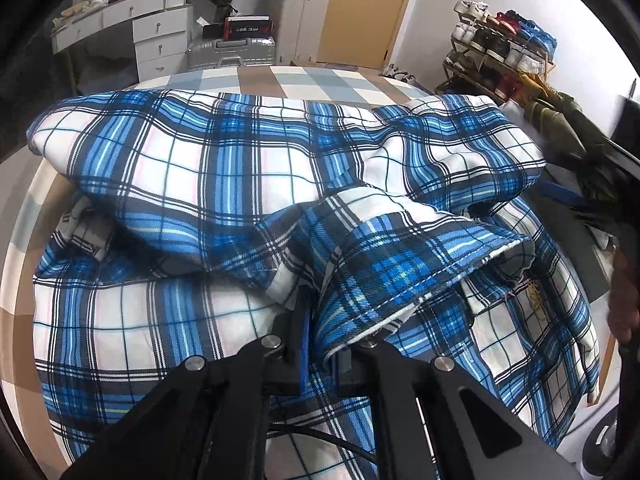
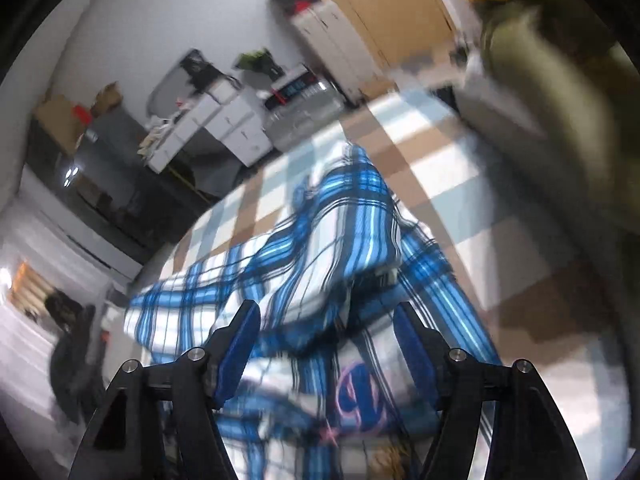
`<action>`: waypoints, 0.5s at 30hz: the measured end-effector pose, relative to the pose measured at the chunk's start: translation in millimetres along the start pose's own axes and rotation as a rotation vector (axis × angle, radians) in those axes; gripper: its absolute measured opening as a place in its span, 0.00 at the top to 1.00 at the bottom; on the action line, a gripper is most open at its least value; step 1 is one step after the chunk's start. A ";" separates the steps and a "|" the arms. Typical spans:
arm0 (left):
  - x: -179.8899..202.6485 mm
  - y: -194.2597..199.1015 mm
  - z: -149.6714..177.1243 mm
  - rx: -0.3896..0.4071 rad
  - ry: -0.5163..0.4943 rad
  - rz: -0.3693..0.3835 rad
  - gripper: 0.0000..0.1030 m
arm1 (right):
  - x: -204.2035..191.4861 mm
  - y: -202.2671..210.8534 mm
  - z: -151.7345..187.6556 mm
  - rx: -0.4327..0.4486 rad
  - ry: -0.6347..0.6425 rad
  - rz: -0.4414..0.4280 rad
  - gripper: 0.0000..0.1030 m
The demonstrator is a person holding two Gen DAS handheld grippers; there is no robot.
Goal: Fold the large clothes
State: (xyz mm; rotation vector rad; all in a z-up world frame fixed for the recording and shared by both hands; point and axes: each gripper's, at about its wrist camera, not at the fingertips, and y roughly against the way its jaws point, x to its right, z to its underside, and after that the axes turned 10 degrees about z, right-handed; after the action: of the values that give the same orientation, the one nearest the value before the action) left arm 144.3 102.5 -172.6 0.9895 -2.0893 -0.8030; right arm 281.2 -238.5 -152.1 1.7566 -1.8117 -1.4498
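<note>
A large blue, white and black plaid shirt (image 1: 248, 168) lies bunched on a bed. My left gripper (image 1: 320, 340) is shut on the shirt, pinching a fold near a sleeve cuff (image 1: 432, 272) that drapes over its right finger. In the blurred right wrist view the same shirt (image 2: 320, 248) spreads across the bed, with a pink and blue emblem (image 2: 360, 396) low down. My right gripper (image 2: 326, 320) is open and empty, its blue pads (image 2: 236, 356) wide apart just above the cloth.
The bed has a checked brown, white and pale blue cover (image 1: 280, 80). Beyond it stand a white desk with drawers (image 1: 156, 36), a silver suitcase (image 1: 232, 52) and a shoe rack (image 1: 504, 48). An olive garment (image 2: 560, 92) lies at the right.
</note>
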 end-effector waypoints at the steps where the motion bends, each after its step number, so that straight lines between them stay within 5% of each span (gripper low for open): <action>1: 0.0 0.3 0.4 0.000 0.000 -0.001 0.99 | -3.9 -14.7 -8.3 -0.031 -0.033 -0.044 0.51; 3: -0.2 1.4 -1.1 0.000 0.002 0.000 0.99 | -2.9 -31.7 -18.0 -0.074 -0.058 -0.157 0.94; 4: 0.3 2.9 2.0 -0.008 -0.003 0.013 0.99 | -4.8 -37.0 -23.3 -0.072 -0.061 -0.151 0.98; 9: 20.2 6.9 10.2 -0.012 -0.086 0.037 0.99 | 3.9 -22.2 -36.8 0.026 -0.020 -0.056 0.98; 15: 27.9 -3.2 23.8 -0.085 -0.105 0.082 0.96 | -6.9 -52.0 -13.1 0.003 0.240 0.270 0.97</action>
State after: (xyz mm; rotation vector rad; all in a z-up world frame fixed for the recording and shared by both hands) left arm 113.7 83.5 -180.1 0.8264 -2.1506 -0.9115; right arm 325.2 -228.0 -181.8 1.5388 -1.8370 -1.0837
